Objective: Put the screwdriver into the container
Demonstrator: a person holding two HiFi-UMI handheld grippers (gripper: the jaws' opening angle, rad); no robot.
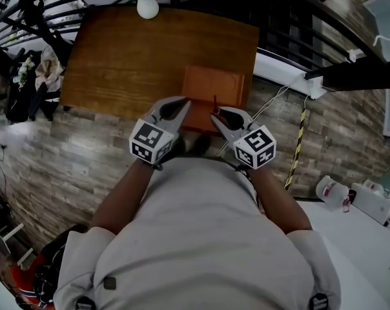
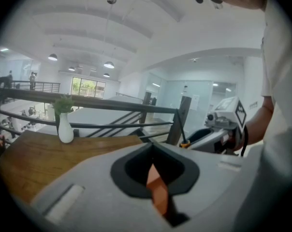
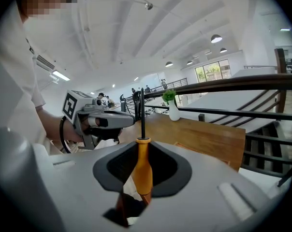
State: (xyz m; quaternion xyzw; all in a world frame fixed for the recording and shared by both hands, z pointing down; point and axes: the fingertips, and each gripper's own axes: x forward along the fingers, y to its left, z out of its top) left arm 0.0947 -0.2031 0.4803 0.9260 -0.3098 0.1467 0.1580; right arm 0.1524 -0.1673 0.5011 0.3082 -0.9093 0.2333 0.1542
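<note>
An orange flat container (image 1: 211,86) lies on the near right part of a wooden table (image 1: 117,57). My right gripper (image 1: 215,113) is shut on the screwdriver (image 3: 143,170), gripping its orange handle. The black shaft (image 1: 215,102) points up over the container's near edge. My left gripper (image 1: 185,102) hovers by the container's near left corner with its jaw tips together and nothing held. In the left gripper view a strip of the orange container (image 2: 158,190) shows through the gap behind the jaw tips. The right gripper (image 2: 204,139) with the screwdriver's shaft (image 2: 183,127) sits at the right.
A white vase (image 1: 147,6) with a green plant stands at the table's far edge. Black railing (image 1: 279,24) runs behind and to the right of the table. The floor below is wood-patterned. A white cable (image 1: 272,102) trails at the right.
</note>
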